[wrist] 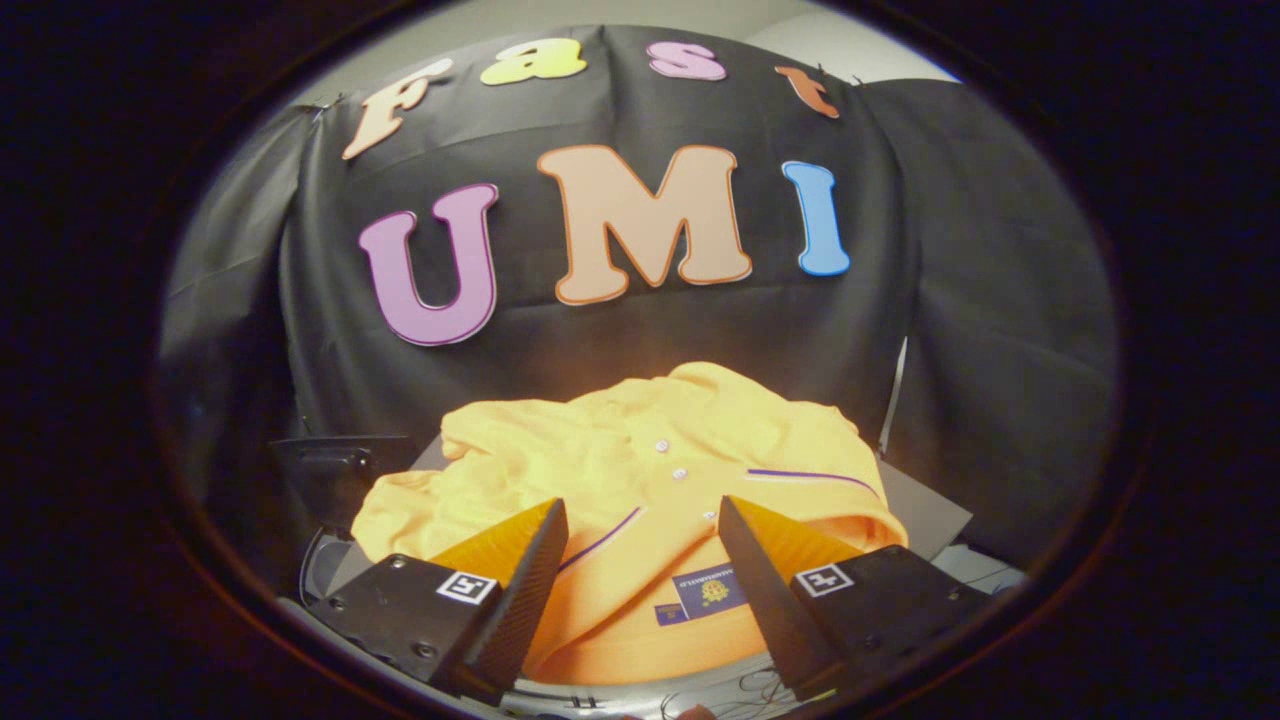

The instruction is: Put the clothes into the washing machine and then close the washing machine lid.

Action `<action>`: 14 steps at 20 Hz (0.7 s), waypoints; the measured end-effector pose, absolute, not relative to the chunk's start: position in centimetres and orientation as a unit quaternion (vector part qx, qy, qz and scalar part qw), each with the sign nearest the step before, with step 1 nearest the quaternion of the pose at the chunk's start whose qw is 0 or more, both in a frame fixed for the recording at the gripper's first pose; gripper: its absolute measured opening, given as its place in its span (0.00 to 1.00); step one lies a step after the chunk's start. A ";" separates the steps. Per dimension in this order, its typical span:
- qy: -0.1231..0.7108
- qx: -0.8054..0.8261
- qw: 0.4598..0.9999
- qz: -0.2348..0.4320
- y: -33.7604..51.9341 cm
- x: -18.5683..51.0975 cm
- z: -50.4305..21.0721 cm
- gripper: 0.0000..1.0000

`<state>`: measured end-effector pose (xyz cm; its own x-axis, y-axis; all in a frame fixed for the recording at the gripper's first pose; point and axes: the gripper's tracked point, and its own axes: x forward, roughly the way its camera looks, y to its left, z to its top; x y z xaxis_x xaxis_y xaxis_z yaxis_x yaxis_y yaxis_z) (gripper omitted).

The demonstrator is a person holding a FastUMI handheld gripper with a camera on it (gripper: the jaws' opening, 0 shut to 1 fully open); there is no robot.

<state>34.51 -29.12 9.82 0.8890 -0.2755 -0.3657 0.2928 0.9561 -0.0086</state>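
The gripper (640, 520) is spread wide in the lower middle of the frame, holding nothing, with the crumpled orange shirt (640, 470) lying between and beyond its fingers

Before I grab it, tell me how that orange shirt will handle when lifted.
The orange shirt lies crumpled in soft folds, so it will likely go limp and drape. It looks like thin knit, probably light. Loose parts may trail or snag. The hand-held gripper is open, with the fabric between its fingers.
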 end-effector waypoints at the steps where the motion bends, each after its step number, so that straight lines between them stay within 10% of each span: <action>1: 0.215 0.016 0.966 -0.144 -29.1 34.5 8.4 0.88; 10: 0.194 0.049 0.968 -0.154 -26.5 35.8 9.0 0.08; 14: 0.170 0.093 0.971 -0.138 -23.0 36.8 10.5 0.01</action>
